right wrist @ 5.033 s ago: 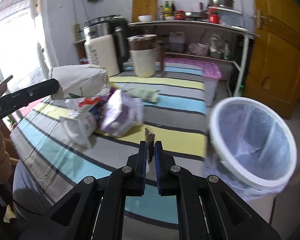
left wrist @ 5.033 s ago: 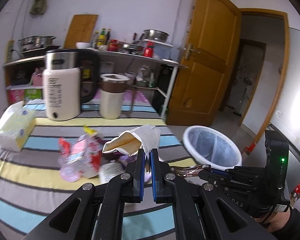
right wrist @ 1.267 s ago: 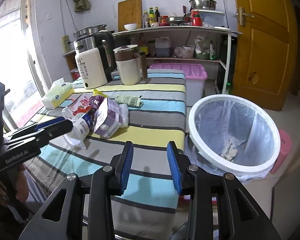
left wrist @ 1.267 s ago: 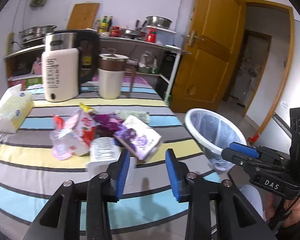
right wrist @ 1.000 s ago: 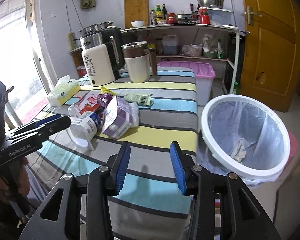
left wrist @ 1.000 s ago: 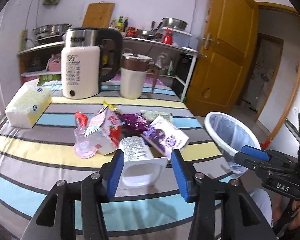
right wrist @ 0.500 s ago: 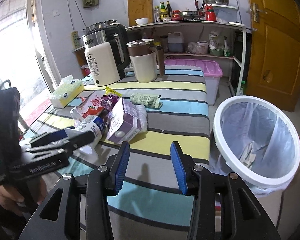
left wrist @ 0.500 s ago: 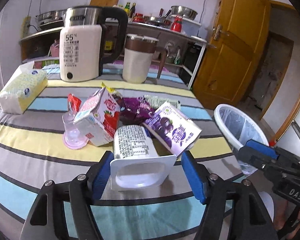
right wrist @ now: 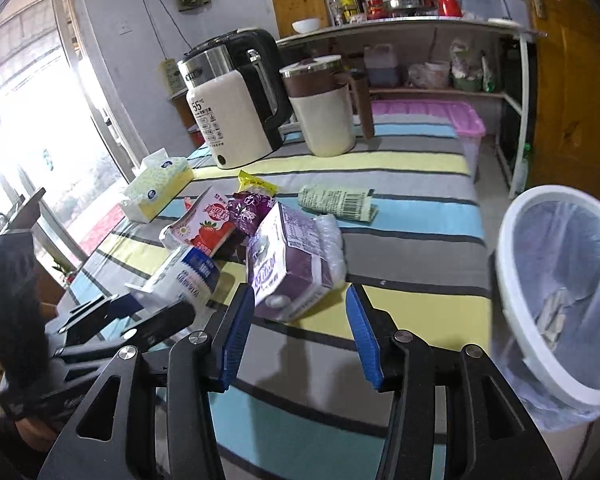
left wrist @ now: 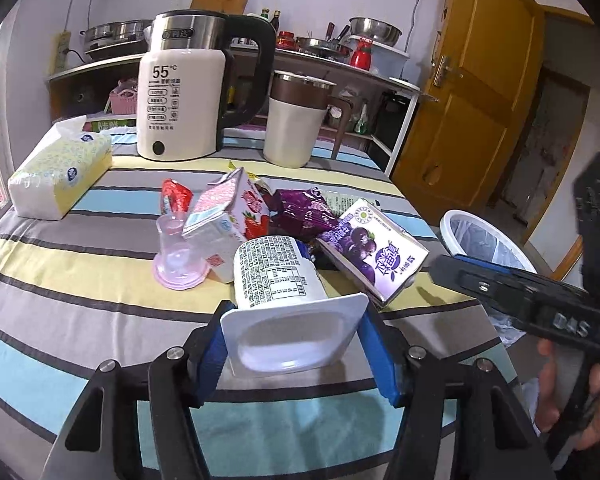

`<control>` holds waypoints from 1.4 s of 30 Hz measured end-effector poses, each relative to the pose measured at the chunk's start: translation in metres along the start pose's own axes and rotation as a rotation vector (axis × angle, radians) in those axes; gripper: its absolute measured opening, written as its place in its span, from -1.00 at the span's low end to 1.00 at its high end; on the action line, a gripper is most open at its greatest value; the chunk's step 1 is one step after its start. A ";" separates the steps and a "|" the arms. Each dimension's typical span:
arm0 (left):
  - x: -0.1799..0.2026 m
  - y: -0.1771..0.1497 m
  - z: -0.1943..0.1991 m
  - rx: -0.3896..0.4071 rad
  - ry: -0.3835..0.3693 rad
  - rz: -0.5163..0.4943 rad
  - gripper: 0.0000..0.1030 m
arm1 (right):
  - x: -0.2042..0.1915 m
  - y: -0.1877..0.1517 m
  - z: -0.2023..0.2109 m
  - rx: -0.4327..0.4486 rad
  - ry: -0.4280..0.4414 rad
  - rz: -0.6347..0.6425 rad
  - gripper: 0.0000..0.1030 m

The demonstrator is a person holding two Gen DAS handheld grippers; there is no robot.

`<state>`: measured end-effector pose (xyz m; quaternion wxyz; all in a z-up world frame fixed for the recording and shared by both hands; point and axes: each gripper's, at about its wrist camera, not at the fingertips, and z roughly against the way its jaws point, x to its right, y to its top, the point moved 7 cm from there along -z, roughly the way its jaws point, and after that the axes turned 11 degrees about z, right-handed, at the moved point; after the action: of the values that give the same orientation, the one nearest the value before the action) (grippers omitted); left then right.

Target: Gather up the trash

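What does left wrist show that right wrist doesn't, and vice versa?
Left wrist only: the open mouth of the yogurt cup between the left gripper's fingers, and the clear pink lid.

Right wrist only: paper scraps at the bottom of the bin, and the window.

Both: the purple carton, strawberry carton, kettle and tissue pack. The right gripper is open and empty.

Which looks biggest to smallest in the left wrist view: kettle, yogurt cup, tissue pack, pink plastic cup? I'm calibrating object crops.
1. Kettle.
2. Yogurt cup, though it lies nearest the camera, between the left tool's fingers, which inflates it.
3. Tissue pack, close to the yogurt cup; unsure.
4. Pink plastic cup.
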<state>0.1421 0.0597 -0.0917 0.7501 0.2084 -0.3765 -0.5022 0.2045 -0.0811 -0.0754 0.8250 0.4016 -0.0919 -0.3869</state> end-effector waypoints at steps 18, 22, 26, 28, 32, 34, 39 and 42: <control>-0.010 0.002 0.002 -0.003 -0.019 0.018 0.20 | -0.006 0.007 -0.027 -0.065 0.035 -0.063 -0.20; -0.009 0.002 0.005 0.002 -0.020 0.016 0.20 | -0.013 0.007 -0.018 -0.050 0.010 -0.030 -0.23; -0.006 0.000 0.011 0.007 -0.025 0.010 0.20 | -0.016 0.003 -0.008 -0.042 -0.007 -0.007 -0.24; -0.002 -0.001 0.014 0.011 -0.030 0.004 0.20 | -0.018 0.000 -0.001 -0.038 -0.013 0.006 -0.24; 0.005 -0.003 0.020 0.016 -0.041 -0.009 0.20 | -0.019 -0.006 0.011 -0.027 -0.039 0.028 -0.24; 0.010 -0.004 0.023 0.018 -0.047 -0.017 0.20 | -0.018 -0.010 0.019 -0.021 -0.055 0.033 -0.24; 0.022 -0.007 0.028 0.017 -0.061 -0.038 0.20 | -0.010 -0.017 0.037 0.005 -0.083 0.019 -0.24; 0.031 -0.008 0.028 0.013 -0.074 -0.054 0.20 | -0.003 -0.019 0.048 0.025 -0.097 0.005 -0.24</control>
<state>0.1216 0.0297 -0.0686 0.7203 0.2047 -0.4015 -0.5272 0.1696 -0.1140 -0.0568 0.8153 0.3924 -0.1377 -0.4029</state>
